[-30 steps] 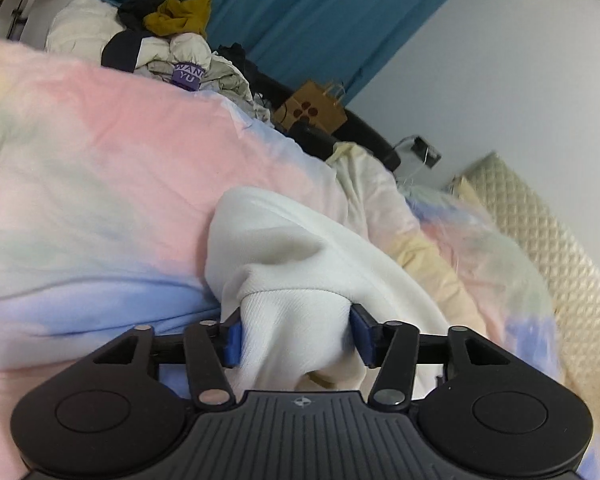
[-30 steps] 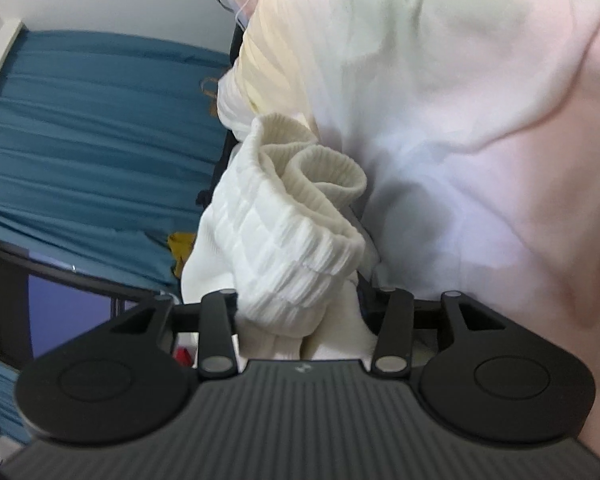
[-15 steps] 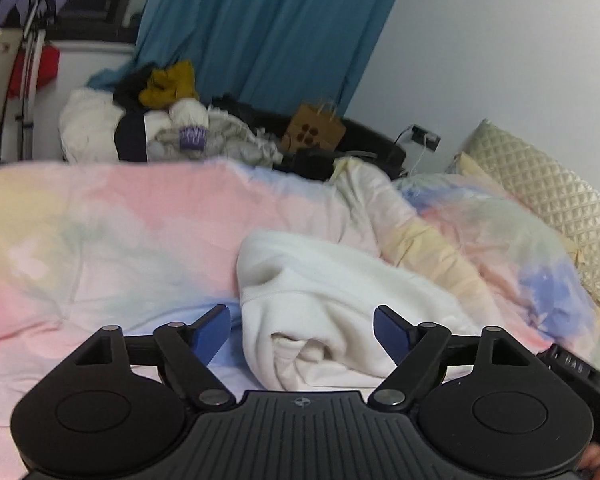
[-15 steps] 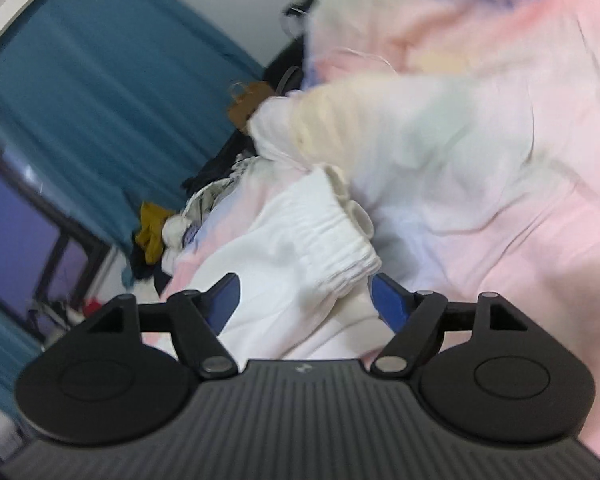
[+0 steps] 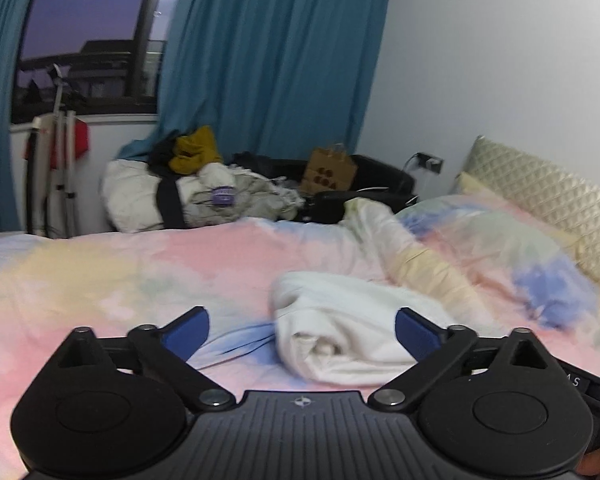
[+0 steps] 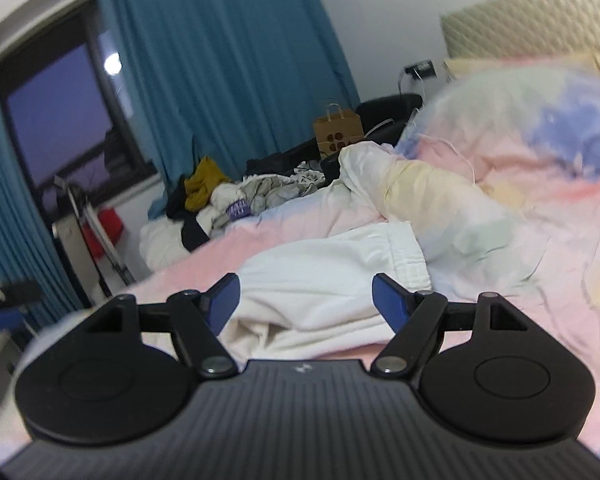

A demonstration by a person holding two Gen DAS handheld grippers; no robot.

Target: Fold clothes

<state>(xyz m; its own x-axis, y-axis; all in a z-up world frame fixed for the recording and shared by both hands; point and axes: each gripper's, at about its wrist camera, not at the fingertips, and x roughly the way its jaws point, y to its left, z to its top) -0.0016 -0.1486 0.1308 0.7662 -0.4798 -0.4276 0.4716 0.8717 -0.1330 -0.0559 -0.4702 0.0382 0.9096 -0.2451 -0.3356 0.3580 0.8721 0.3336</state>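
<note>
A folded white garment (image 5: 352,336) lies on the pastel tie-dye duvet (image 5: 140,272), its rolled end facing me. My left gripper (image 5: 300,330) is open and held back from it, blue pads spread wide with nothing between them. In the right wrist view the same white garment (image 6: 320,280) shows its ribbed waistband toward the right. My right gripper (image 6: 306,298) is open just in front of the cloth and apart from it.
A heap of unfolded clothes (image 5: 204,192) with a mustard piece on top sits beyond the bed's far edge, beside a brown paper bag (image 5: 330,170). Teal curtains, a dark window and a white stand (image 5: 58,172) are behind. A quilted headboard (image 5: 548,200) and bunched duvet rise at right.
Both grippers were shut on the white garment a second ago. They have opened, let it go onto the duvet, and pulled back and up, levelling out.
</note>
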